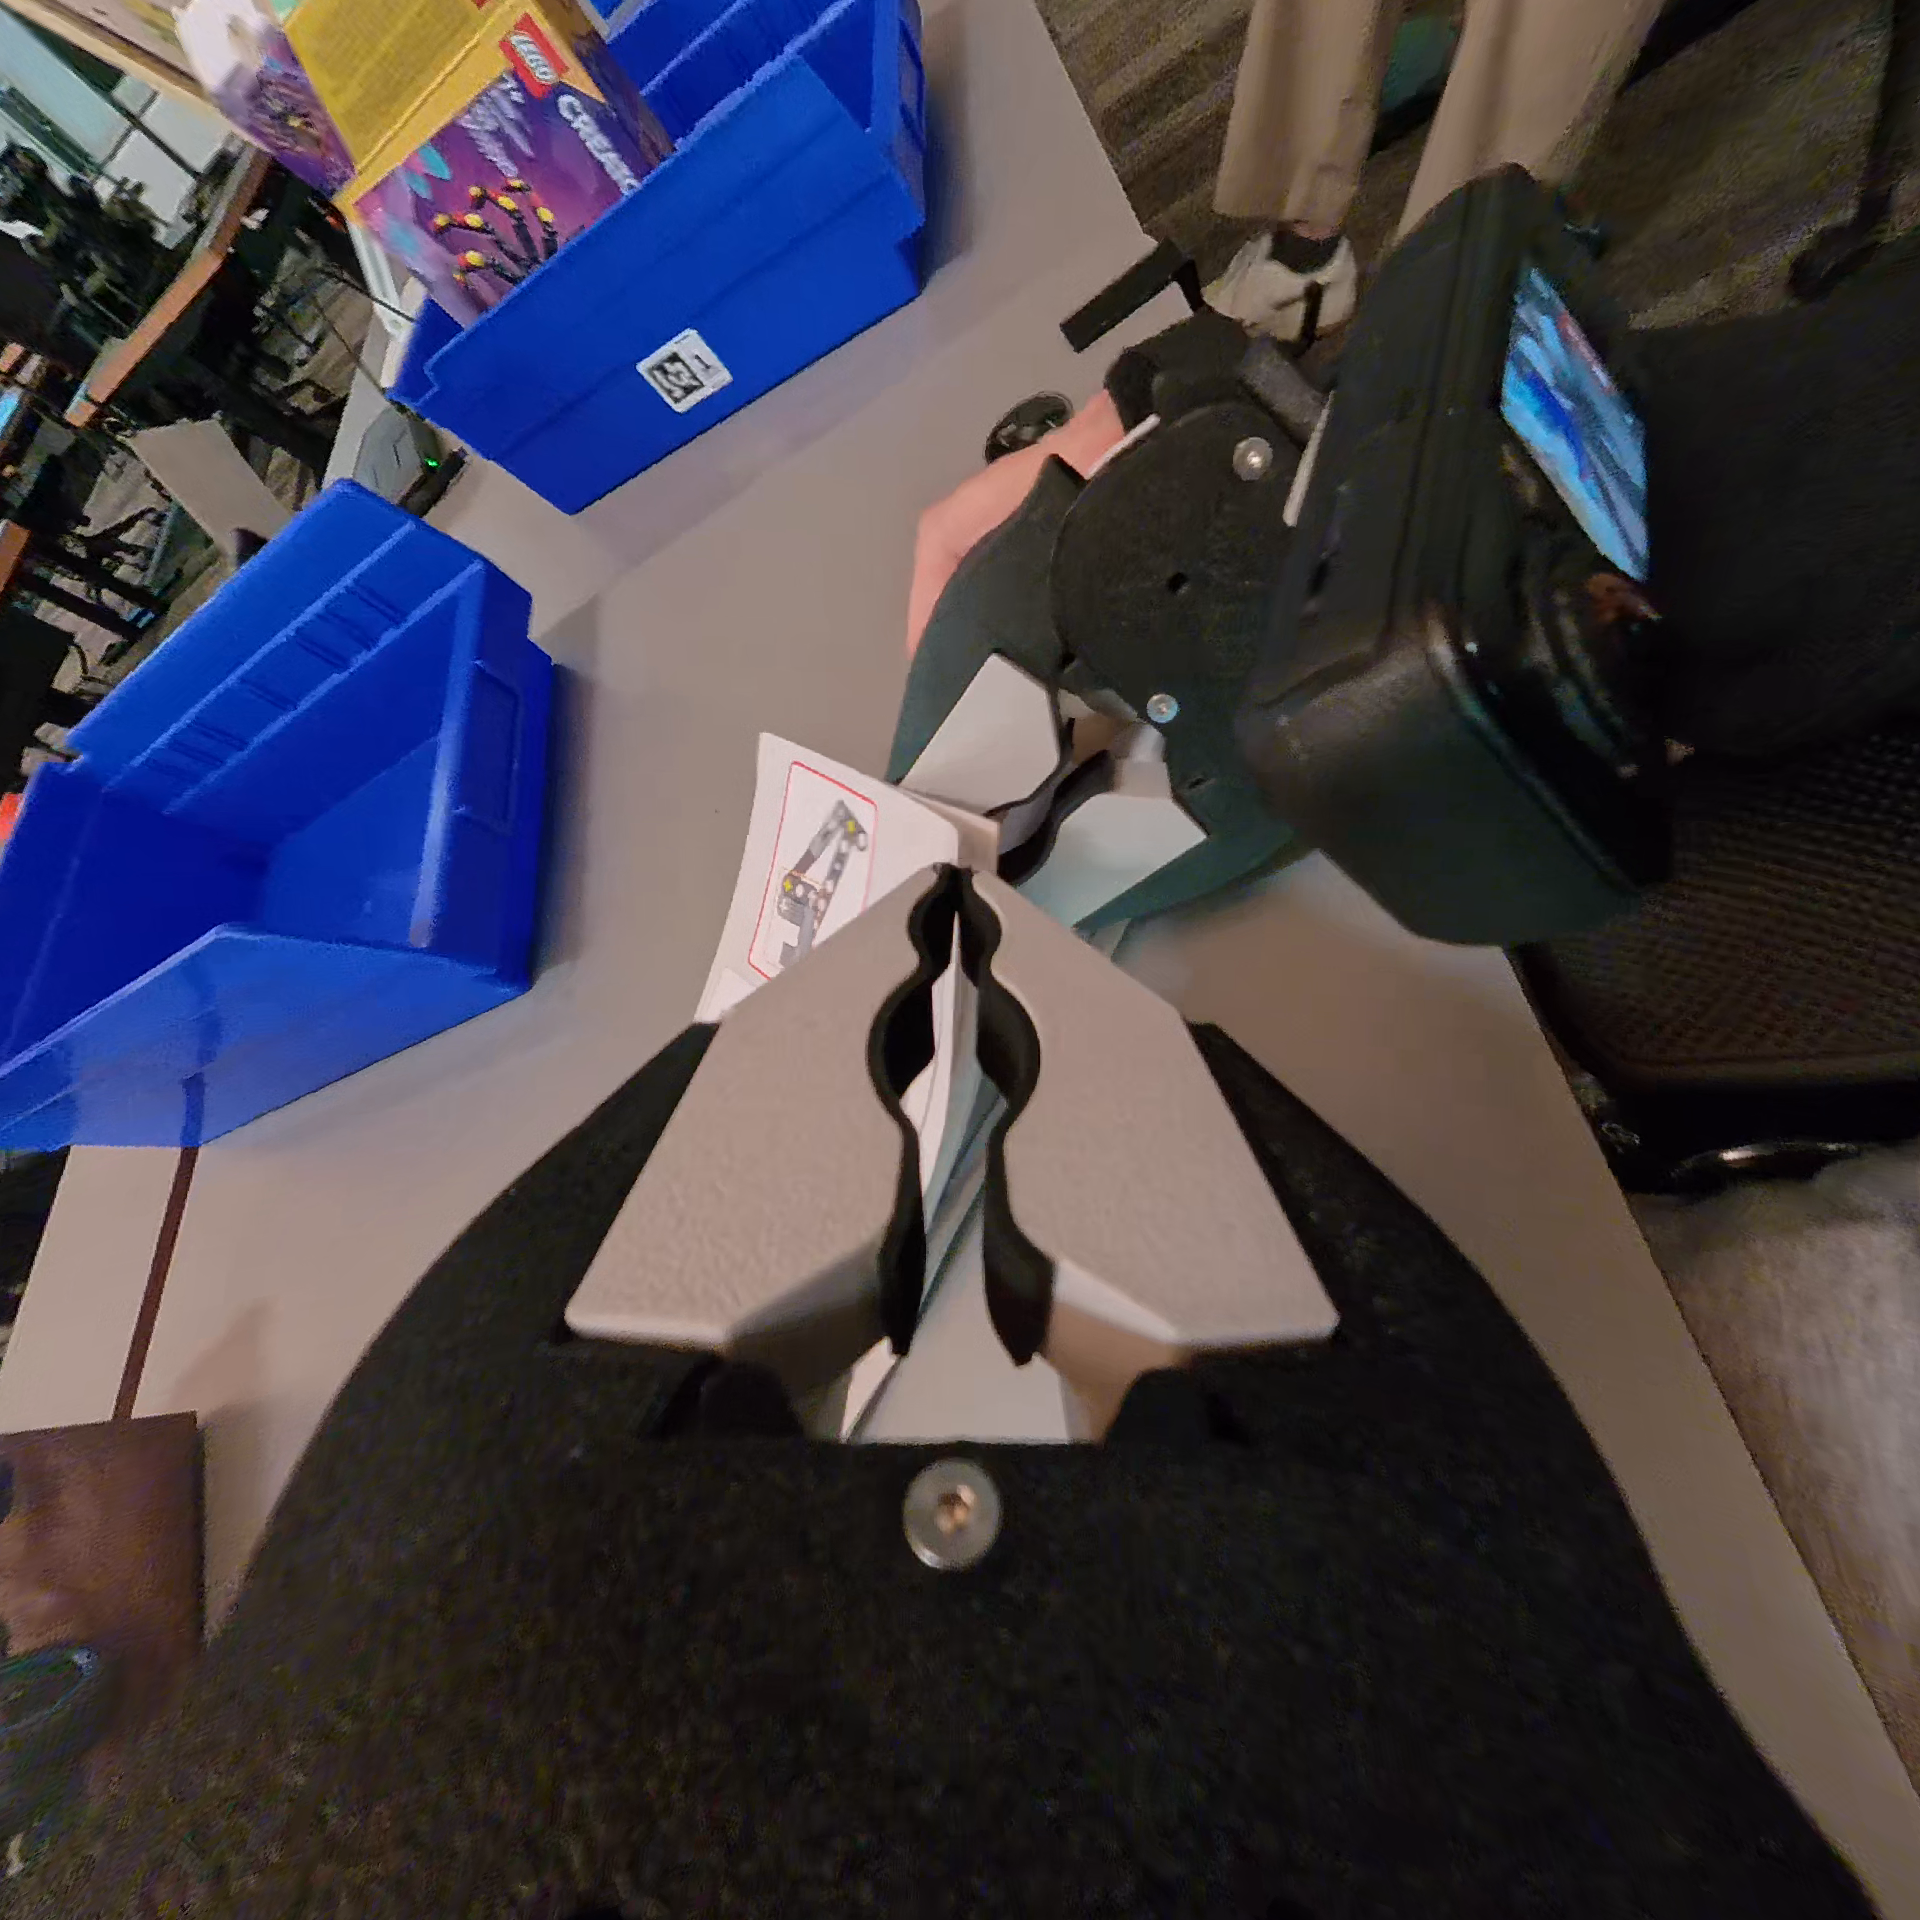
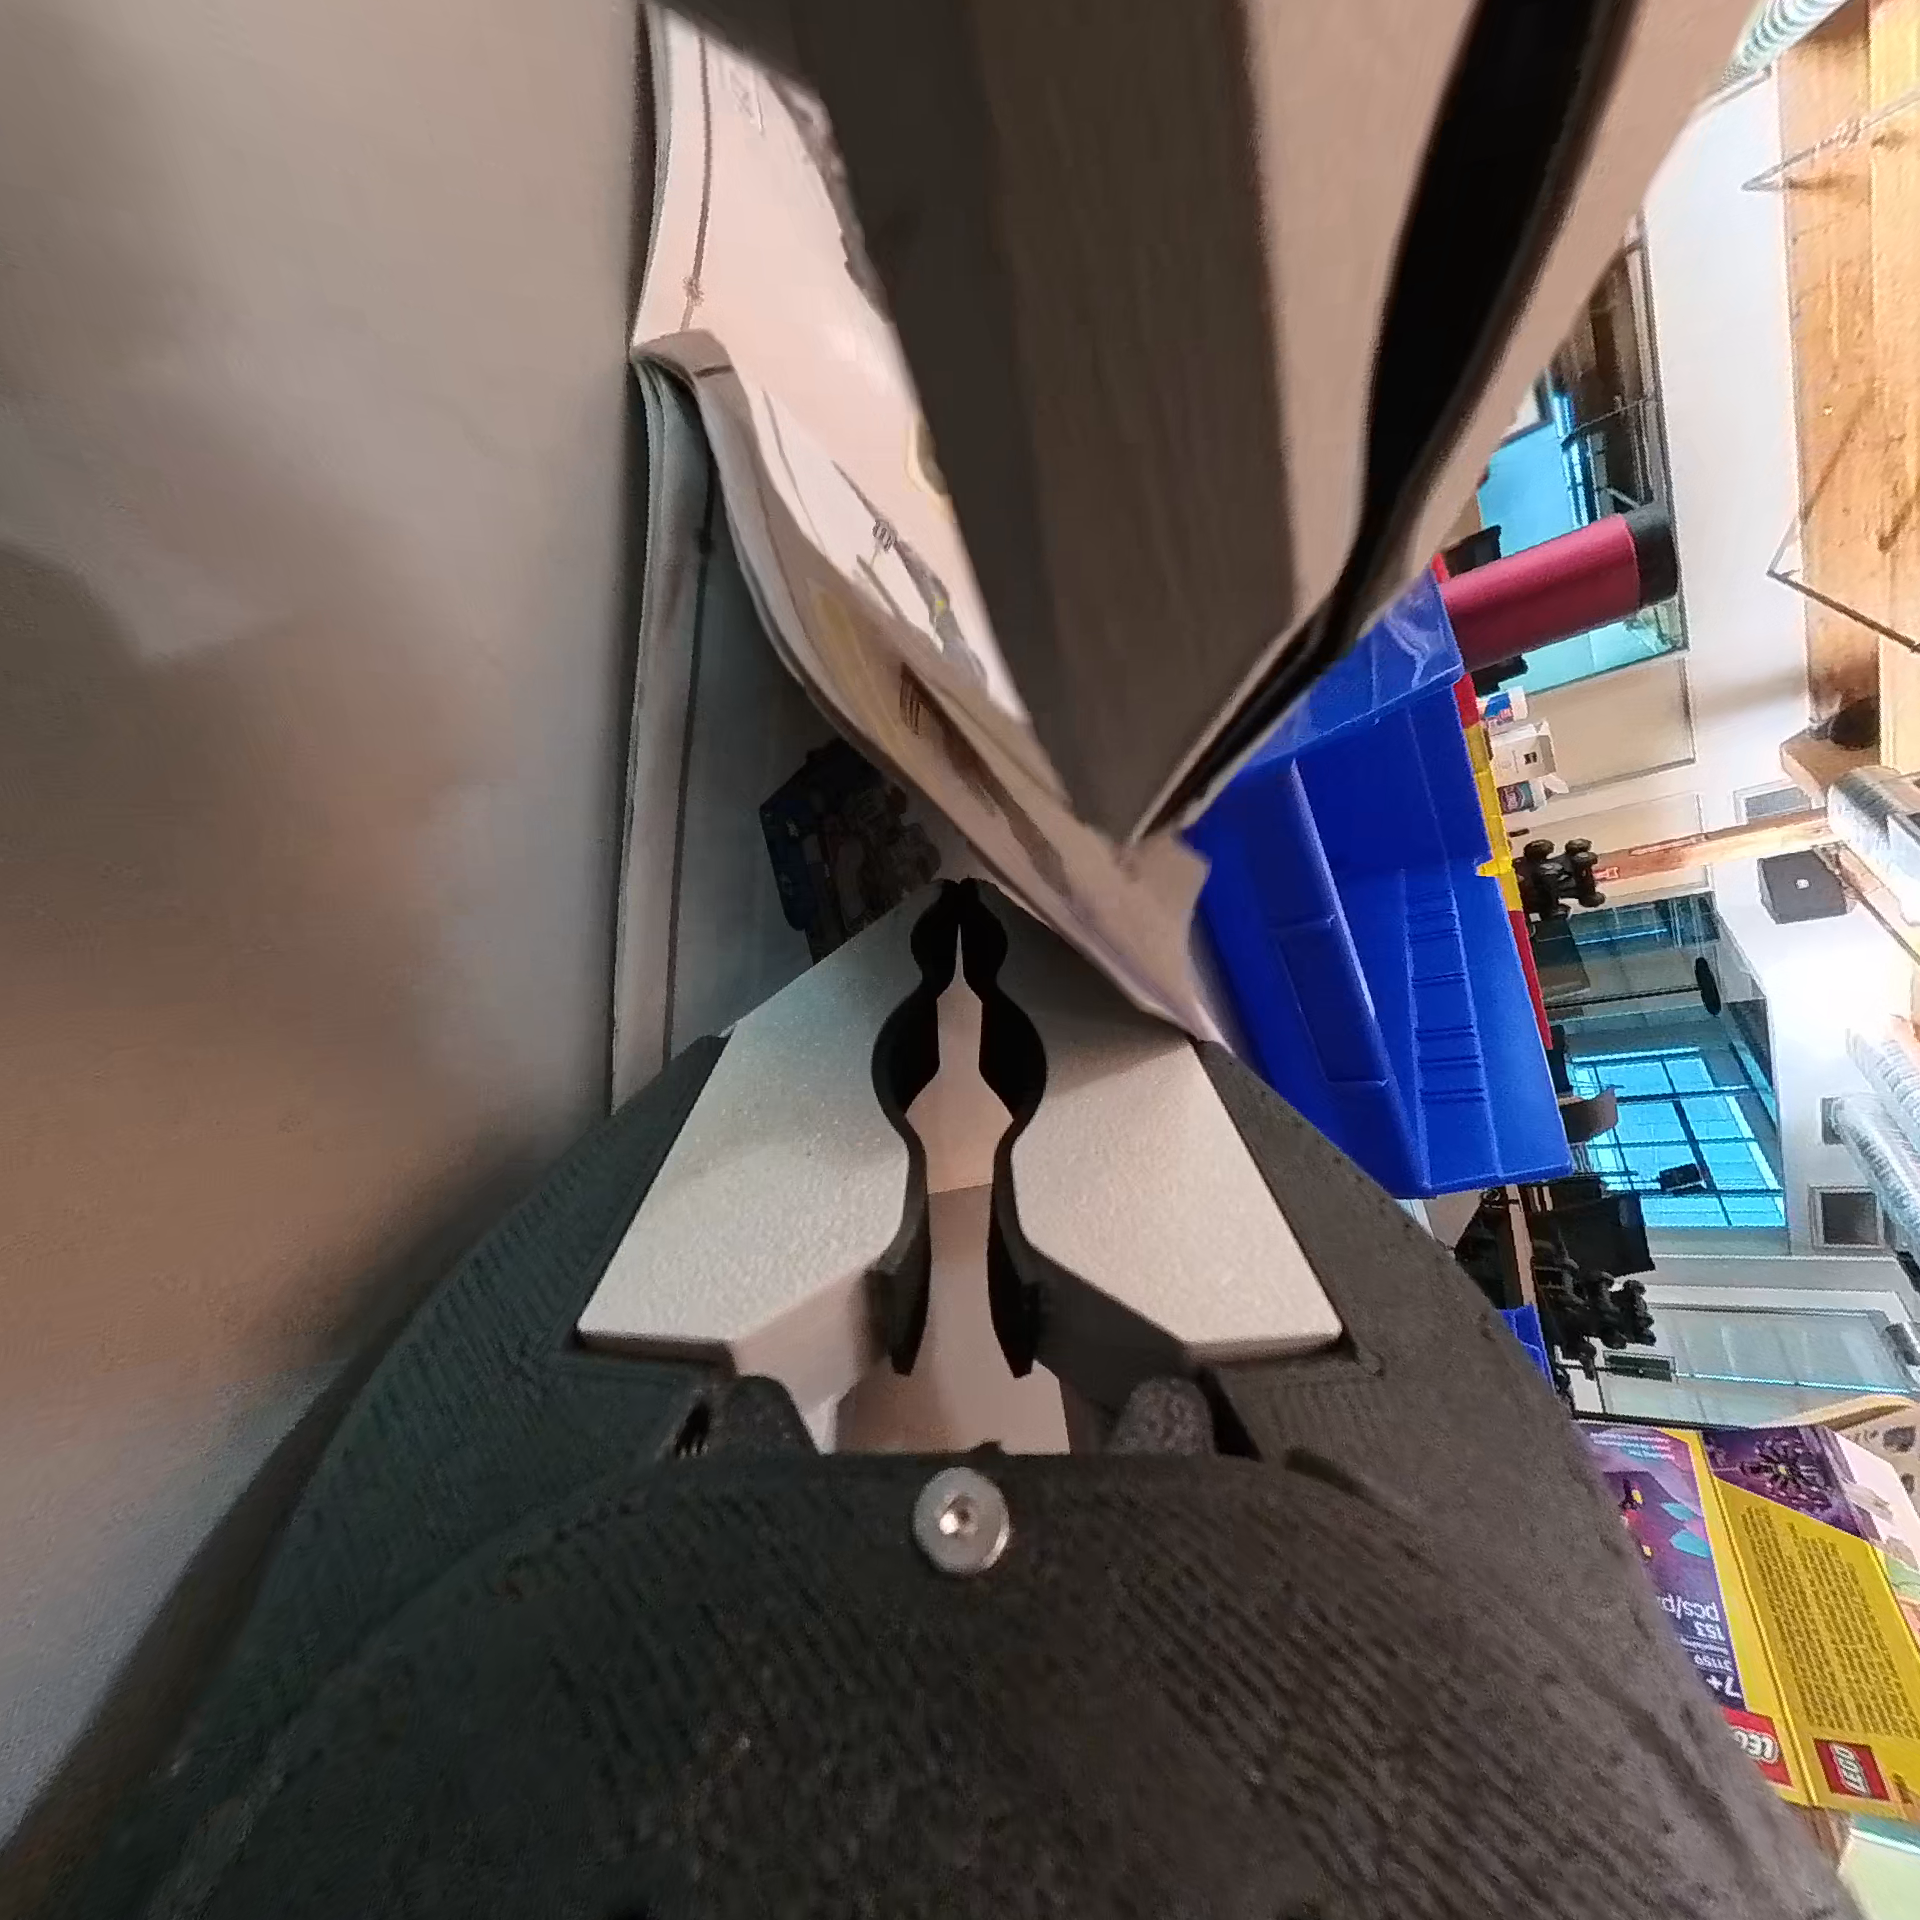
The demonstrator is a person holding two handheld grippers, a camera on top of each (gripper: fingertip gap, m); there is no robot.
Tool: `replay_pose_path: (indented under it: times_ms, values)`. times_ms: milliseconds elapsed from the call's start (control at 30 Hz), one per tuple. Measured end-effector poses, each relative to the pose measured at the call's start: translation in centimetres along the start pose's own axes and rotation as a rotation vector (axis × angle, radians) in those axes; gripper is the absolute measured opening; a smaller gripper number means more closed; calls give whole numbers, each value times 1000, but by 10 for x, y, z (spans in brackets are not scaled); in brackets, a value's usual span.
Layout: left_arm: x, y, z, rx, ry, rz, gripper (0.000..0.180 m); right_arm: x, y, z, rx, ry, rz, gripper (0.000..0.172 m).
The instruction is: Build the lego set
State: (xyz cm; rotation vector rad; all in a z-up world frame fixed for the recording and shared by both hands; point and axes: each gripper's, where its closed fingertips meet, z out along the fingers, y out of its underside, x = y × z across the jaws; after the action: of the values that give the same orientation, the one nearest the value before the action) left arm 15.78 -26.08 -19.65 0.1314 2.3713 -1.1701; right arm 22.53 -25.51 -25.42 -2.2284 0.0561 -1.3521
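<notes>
right gripper [image 2: 964, 891]: jaws closed, tips meeting; nothing visibly clamped between them
booklet [image 2: 883, 665]: open printed pages, curled, lying just past the tips and over the right finger's edge; contact unclear
other gripper [image 2: 1122, 436]: grey finger pressing down on the booklet pages
blue bin [image 2: 1382, 966]: right of the booklet, on the counter [image 2: 260, 520]
toy box [image 2: 1797, 1590]: purple and yellow, lower right

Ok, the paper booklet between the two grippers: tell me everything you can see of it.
The booklet is thin, white and stapled-looking, its pages showing a red-framed drawing of a grey mechanical build. It is lifted off the grey table, bent and fanned open. A page stands edge-on between the closed pads of the left gripper. The right gripper, tips together, sits against its pages; whether it pinches one is unclear.
</notes>
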Motion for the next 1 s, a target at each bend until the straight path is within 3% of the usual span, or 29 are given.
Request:
replay_pose_path:
  times_ms: [100, 200, 267, 333, 467, 567, 667, 767, 833, 1000]
  values:
    - [-14, -2, -10, 52, -36, -97, 0, 0, 0, 0, 0, 0, -1, 0]
    - [-57, 11, -29, 36, -240, -196, 0, 0, 0, 0, 0, 2, -1, 0]
    - [-95, 36, -55, -65, -455, -223, 0, 0, 0, 0, -2, 5, -3, 0]
    - [-116, 68, -78, -220, -578, -197, 0, 1, 1, 1, -10, 9, 1, 0]
    - [-108, 137, -93, -543, -555, -183, 0, 2, 5, -1, -18, 2, 8, 0]
    - [-92, 159, -99, -600, -534, -203, 13, 4, 12, -5, -29, -3, 22, 0]
    - [-86, 156, -105, -540, -564, -214, 16, 4, 17, -6, -50, -22, 6, 0]
    - [-75, 114, -90, -312, -531, -169, 12, 5, 25, -3, -88, -40, -24, 0]
    - [-69, 98, -75, -242, -514, -95, 10, 6, 26, -2, -94, -53, -12, 0]
    - [-51, 109, -22, -321, -407, 32, 8, 12, 50, -15, -222, -46, 12, 0]
